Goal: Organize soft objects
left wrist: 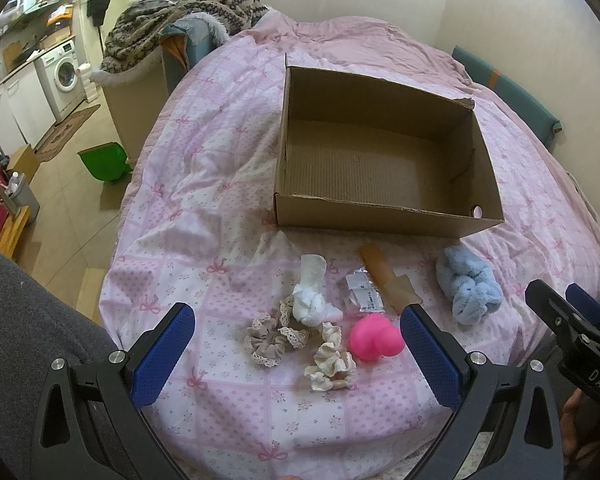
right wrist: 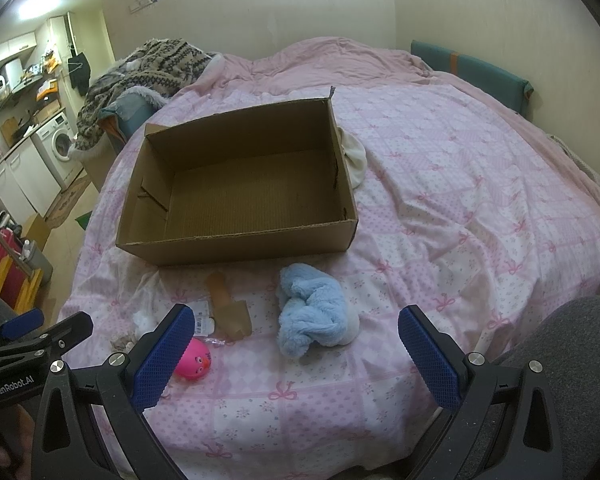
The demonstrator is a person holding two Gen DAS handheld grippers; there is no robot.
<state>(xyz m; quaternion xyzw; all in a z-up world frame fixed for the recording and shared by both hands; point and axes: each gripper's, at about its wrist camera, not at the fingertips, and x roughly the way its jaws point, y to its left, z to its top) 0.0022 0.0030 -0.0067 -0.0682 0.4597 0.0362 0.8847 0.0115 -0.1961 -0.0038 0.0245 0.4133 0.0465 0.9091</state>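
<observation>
An empty cardboard box (left wrist: pixel 384 222) (right wrist: pixel 236 246) stands on the pink bed. In front of it lie a white sock (left wrist: pixel 313 292), a beige lace scrunchie (left wrist: pixel 274 340), a cream scrunchie (left wrist: pixel 332 364), a pink rubber toy (left wrist: pixel 374 338) (right wrist: pixel 194 358), a plastic-wrapped packet (left wrist: pixel 362 292), a tan item (left wrist: pixel 384 276) (right wrist: pixel 228 308) and a fluffy blue soft item (left wrist: pixel 470 284) (right wrist: pixel 314 314). My left gripper (left wrist: pixel 298 344) is open above the scrunchies and toy. My right gripper (right wrist: pixel 296 344) is open just before the blue item; it shows in the left wrist view (left wrist: pixel 560 304).
A white soft item (right wrist: pixel 354 156) lies behind the box's right wall. A patterned blanket (left wrist: pixel 180 12) is piled at the bed's far left. The bed edge drops to a floor with a green bin (left wrist: pixel 104 160). A teal headboard cushion (right wrist: pixel 472 68) sits at the far right.
</observation>
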